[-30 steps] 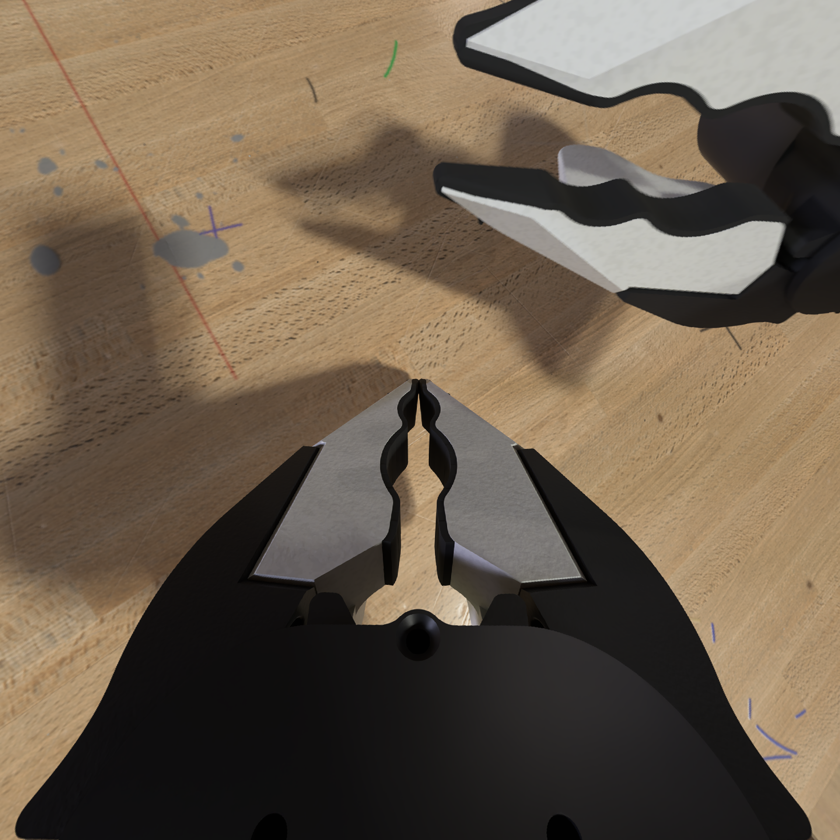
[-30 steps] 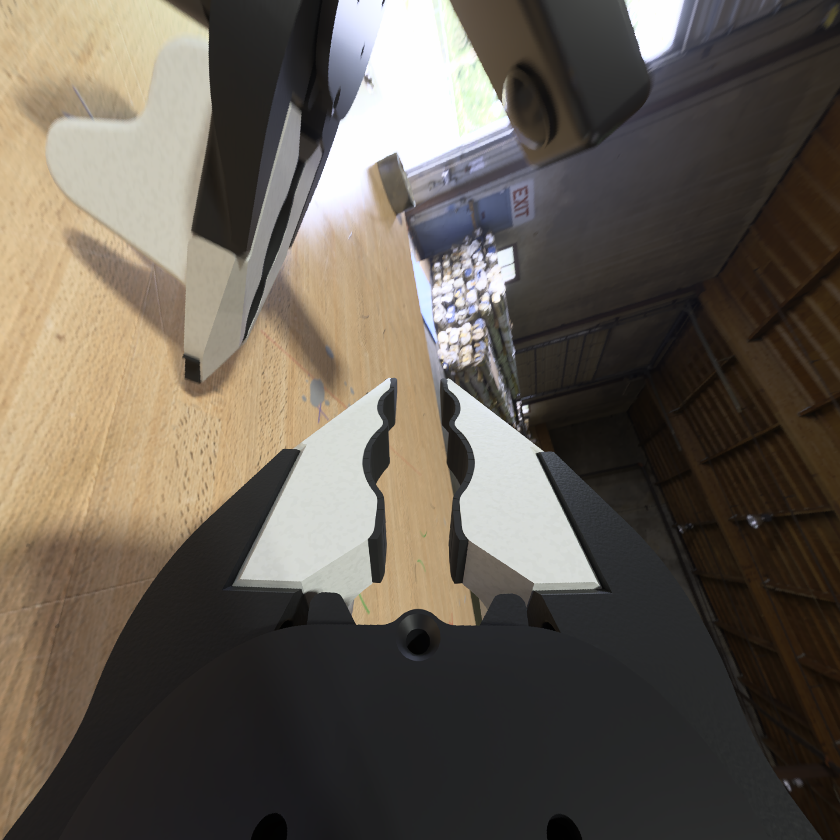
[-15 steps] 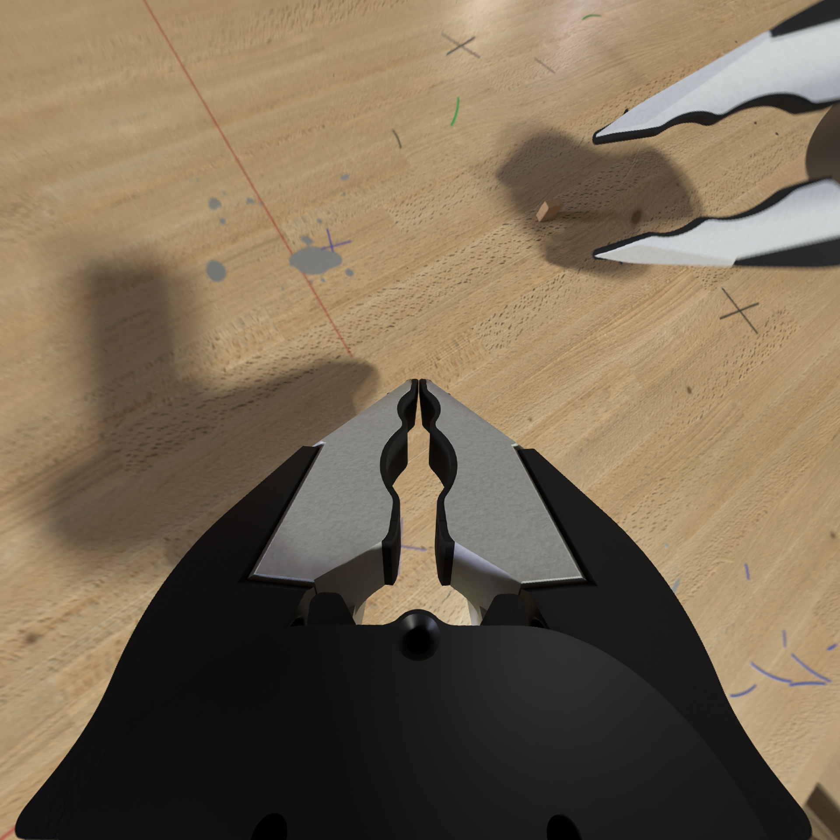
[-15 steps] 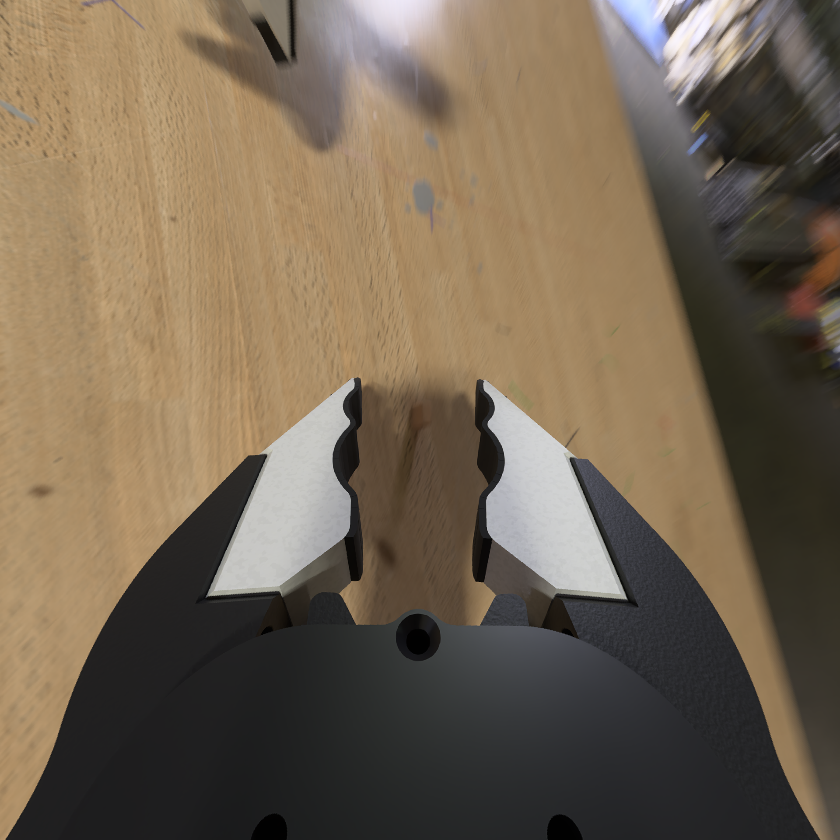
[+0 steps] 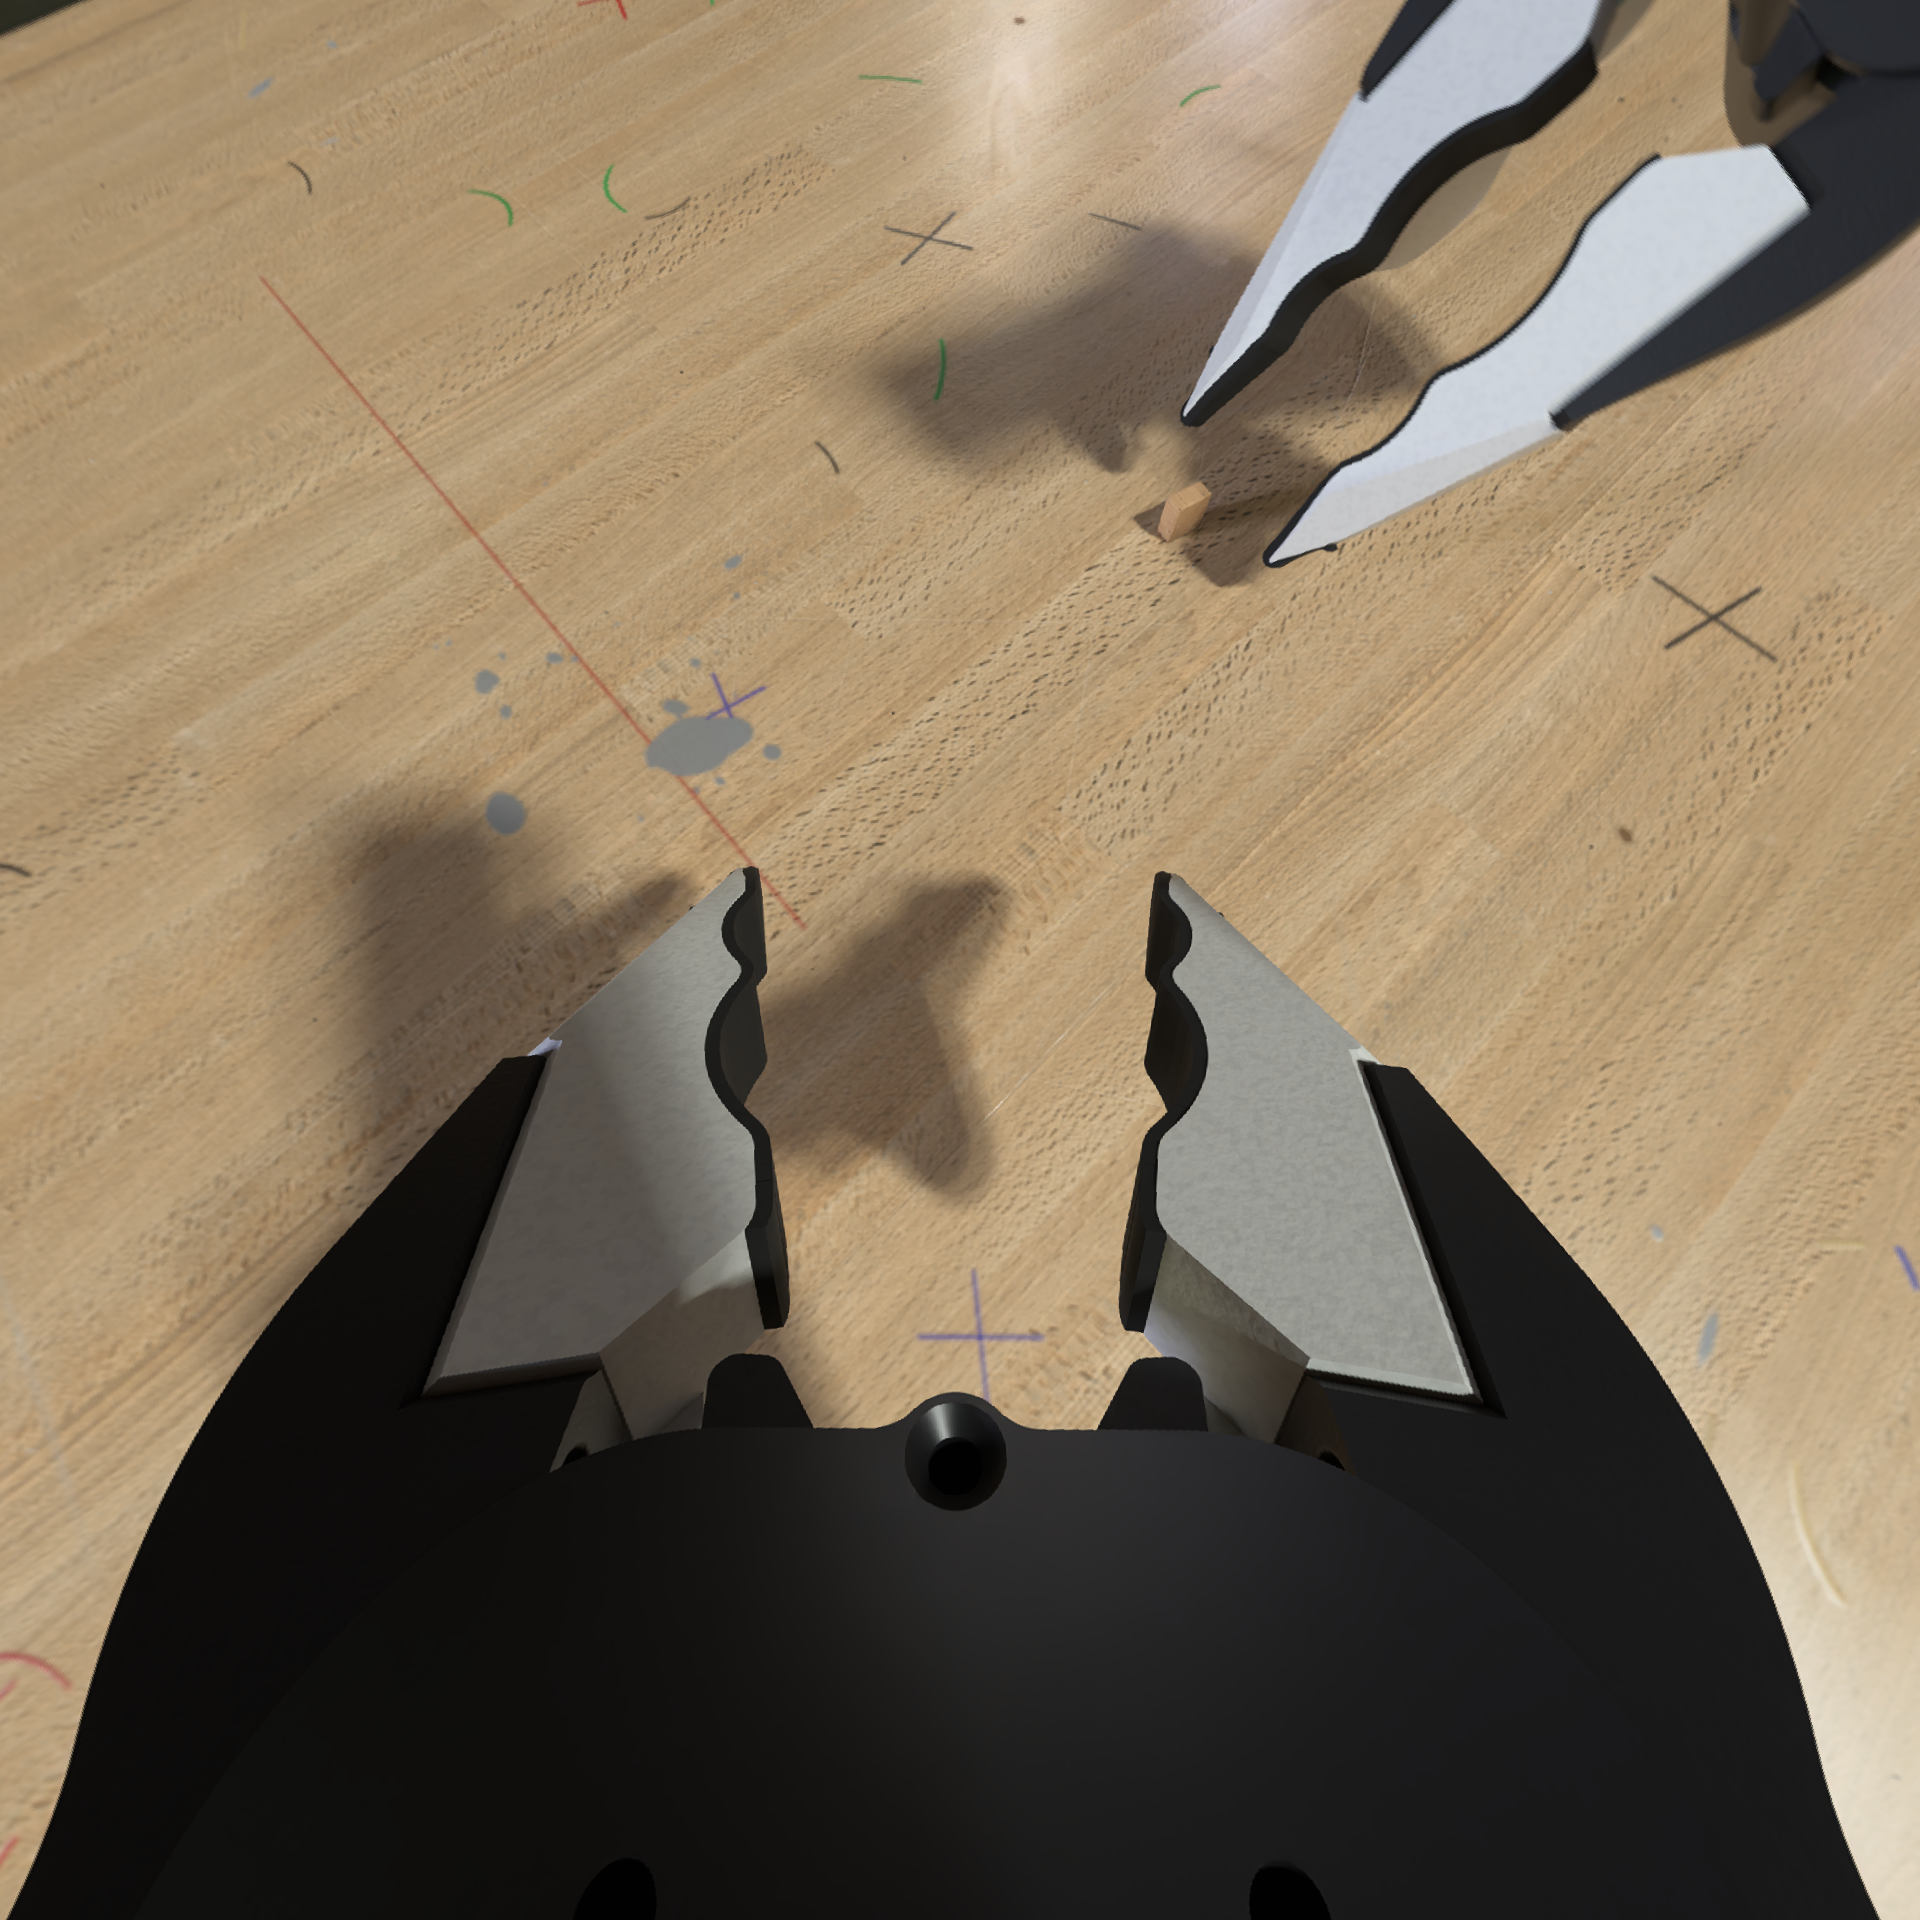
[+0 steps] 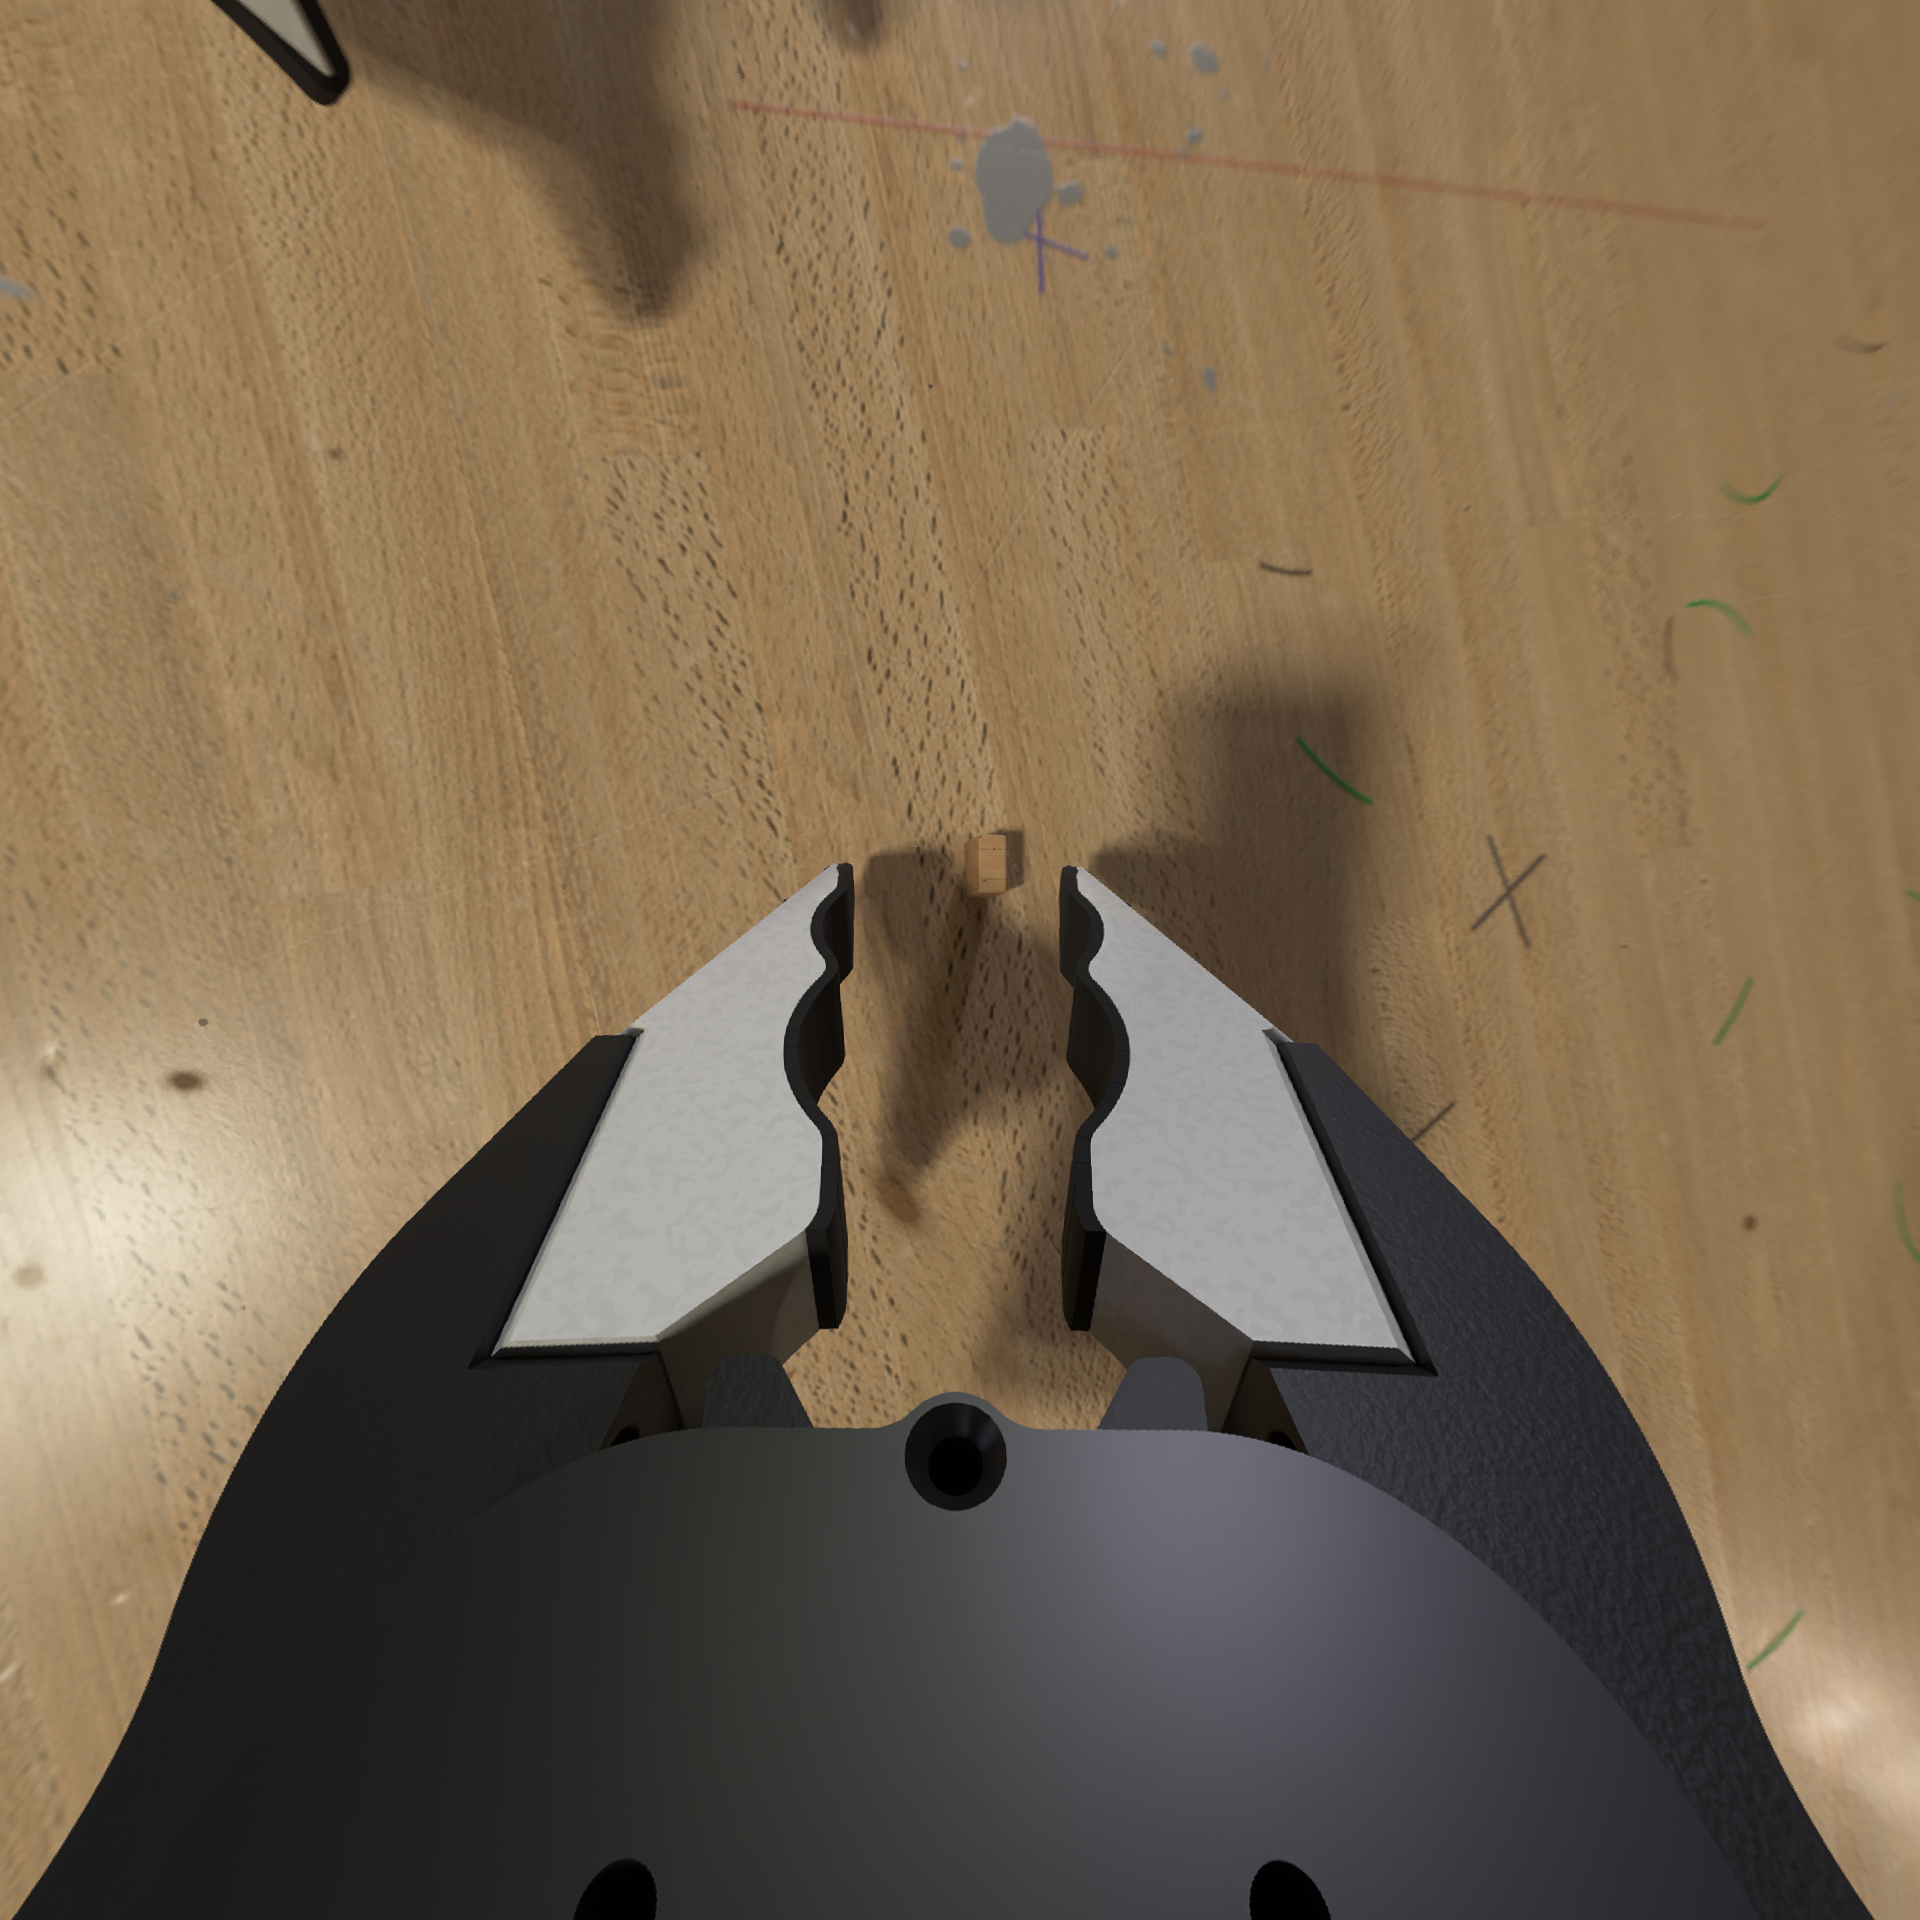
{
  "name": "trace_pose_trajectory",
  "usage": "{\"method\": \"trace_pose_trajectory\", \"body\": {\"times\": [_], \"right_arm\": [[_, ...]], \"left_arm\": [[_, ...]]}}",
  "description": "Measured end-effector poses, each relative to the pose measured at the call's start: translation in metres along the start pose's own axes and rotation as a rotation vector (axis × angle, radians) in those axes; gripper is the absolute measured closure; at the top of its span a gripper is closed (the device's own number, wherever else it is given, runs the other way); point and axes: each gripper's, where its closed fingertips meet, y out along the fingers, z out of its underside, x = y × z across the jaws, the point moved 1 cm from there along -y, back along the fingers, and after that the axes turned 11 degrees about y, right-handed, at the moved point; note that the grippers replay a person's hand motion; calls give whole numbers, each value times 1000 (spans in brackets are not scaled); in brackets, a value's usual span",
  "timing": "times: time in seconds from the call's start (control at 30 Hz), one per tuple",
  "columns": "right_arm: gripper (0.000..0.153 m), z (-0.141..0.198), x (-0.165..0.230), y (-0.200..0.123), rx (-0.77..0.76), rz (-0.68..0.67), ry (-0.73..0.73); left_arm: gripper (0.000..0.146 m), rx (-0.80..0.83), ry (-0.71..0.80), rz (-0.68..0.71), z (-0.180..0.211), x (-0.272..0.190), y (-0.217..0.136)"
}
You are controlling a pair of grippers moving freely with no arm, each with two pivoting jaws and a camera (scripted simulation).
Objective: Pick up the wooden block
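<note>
Both grippers have jaws spread, nothing held. Right gripper (image 6: 956, 883) is angled down at the wooden table (image 6: 416, 623), fingertips just short of the wooden block (image 6: 987, 862), which sits on the surface slightly beyond and roughly centred on the gap, a touch right of centre. From the left wrist view the right gripper (image 5: 1242, 483) comes in from the upper right, tips near the table, block (image 5: 1184, 511) just beside the nearer tip, not touching. Left gripper (image 5: 954, 883) hovers well apart from the block, over a grey paint splat (image 5: 698, 744) and a thin red line (image 5: 499, 561). Right gripper body is cut off at the frame edge. Tip-to-table contact: can't tell, shadow covers it. Block faces too small to make out.
</note>
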Motion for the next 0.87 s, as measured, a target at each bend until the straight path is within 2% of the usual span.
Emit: {"method": "trace_pose_trajectory", "body": {"times": [0.23, 0.4, 0.53, 0.67, 0.8, 0.87], "right_arm": [[117, 4, -8, 14, 125, -49, 24], [145, 4, -9, 16, 159, -49, 14], [148, 4, -9, 16, 172, 2, -65], [147, -8, 0, 7, 77, -9, -12], [147, -36, 17, -18, -65, -9, 80], [147, -49, 34, -27, -112, 0, 78]], "left_arm": [[72, -8, 25, -10, 2, 14, -2], [77, -27, 18, 9, 3, 19, -2], [84, -39, 24, 36, 2, 14, -1], [98, -61, 19, 89, -5, -1, -2], [110, -114, -76, 204, -22, -22, -3], [110, -135, -134, 240, -31, -28, -2]]}}
